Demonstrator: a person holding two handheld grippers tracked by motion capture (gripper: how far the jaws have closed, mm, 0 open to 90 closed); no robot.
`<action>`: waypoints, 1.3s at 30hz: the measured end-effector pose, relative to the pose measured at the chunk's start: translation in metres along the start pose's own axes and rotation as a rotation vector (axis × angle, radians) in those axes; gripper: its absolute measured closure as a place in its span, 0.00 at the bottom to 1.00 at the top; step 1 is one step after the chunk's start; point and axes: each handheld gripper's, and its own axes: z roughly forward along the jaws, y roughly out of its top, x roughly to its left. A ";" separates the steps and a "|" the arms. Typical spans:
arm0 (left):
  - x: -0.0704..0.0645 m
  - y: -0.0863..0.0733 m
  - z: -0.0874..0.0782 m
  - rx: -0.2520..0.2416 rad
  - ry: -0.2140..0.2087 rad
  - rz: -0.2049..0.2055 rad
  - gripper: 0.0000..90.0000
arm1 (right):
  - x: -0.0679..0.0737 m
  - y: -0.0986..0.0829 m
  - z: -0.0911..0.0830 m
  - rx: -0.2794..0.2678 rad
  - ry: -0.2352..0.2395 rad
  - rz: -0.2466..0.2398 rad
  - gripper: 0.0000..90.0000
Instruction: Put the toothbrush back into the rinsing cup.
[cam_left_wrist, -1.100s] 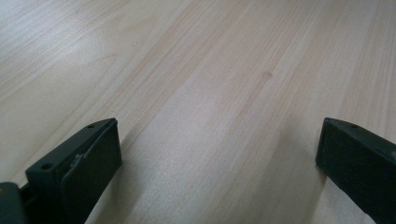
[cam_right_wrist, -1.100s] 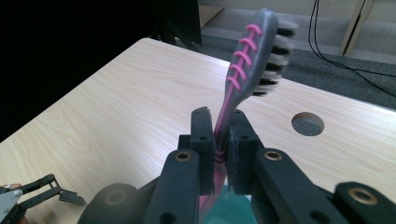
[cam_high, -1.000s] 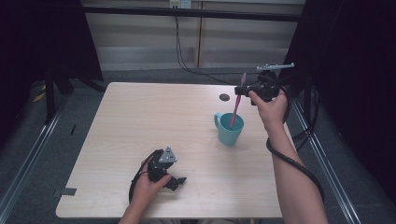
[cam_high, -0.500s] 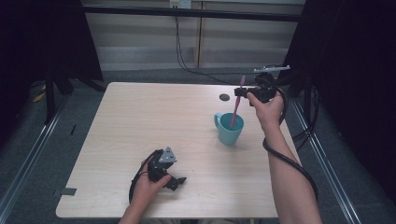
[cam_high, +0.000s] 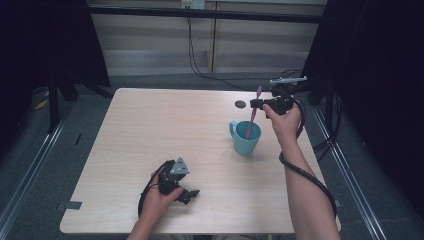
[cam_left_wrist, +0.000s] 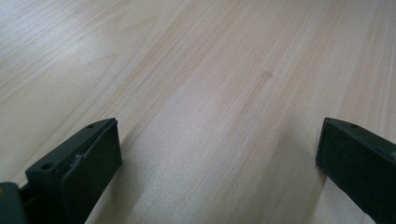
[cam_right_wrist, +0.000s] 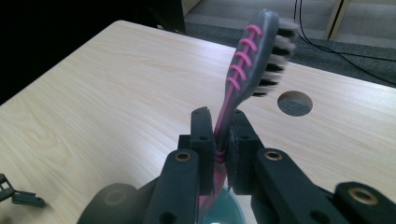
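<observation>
A teal mug (cam_high: 246, 138) stands on the right half of the wooden table (cam_high: 150, 130). A pink and grey toothbrush (cam_high: 252, 117) stands nearly upright, its lower end inside the mug and its bristle head up. My right gripper (cam_high: 257, 103) is shut on the toothbrush's neck just above the mug. In the right gripper view the toothbrush (cam_right_wrist: 247, 60) rises from between the fingertips of the right gripper (cam_right_wrist: 219, 126), with the mug's rim (cam_right_wrist: 224, 212) below. My left gripper (cam_high: 187, 194) rests on the table near the front edge, open; the left gripper (cam_left_wrist: 219, 163) has only bare wood between its jaws.
A round cable hole (cam_high: 240, 104) lies in the table behind the mug. Dark curtains and metal rails flank the table, and a cable runs down the wall behind. The right gripper's cable (cam_high: 305, 175) loops along the right forearm.
My right gripper has shifted slightly left and down with the toothbrush, keeping its lower end in the mug. The left gripper has not moved.
</observation>
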 end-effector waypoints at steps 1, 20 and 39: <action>0.000 0.000 0.000 -0.001 0.000 0.000 0.00 | 0.001 -0.001 0.001 0.000 -0.003 -0.005 0.92; 0.000 0.000 0.000 0.007 0.000 0.005 0.00 | 0.007 -0.025 0.011 0.022 0.004 -0.006 0.92; 0.000 0.000 0.000 0.004 0.000 0.007 0.00 | 0.013 -0.041 0.021 0.052 0.019 -0.030 0.92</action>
